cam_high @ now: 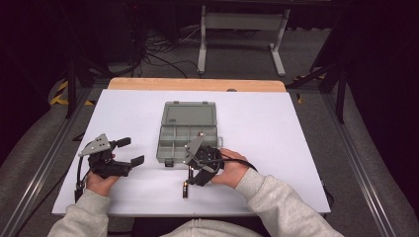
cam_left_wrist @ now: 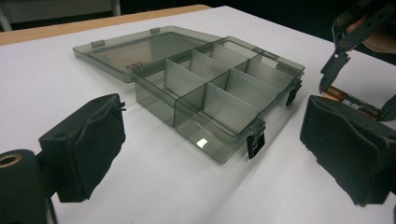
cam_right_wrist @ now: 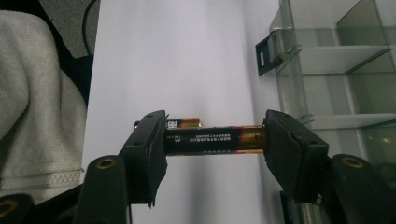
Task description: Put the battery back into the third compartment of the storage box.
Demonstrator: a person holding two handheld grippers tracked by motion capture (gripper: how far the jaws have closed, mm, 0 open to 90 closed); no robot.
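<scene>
A battery was held end to end between the pads of the right tool, just above the white desk beside the open compartment box. A second battery lay on the desk nearby. The compartments appeared empty, so sorting seemed barely begun. The left tool was held wide and empty.

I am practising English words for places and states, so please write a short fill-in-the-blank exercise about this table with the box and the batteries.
1. The right gripper holds a battery by its two ____.
2. The lid of the compartment box lies ____, flat on the table.
3. A second battery lies on the white ____, nearer the person than the box.
4. The jaws of the left gripper stand ____, with nothing between them.

Missing words: ends; open; table; open
</scene>
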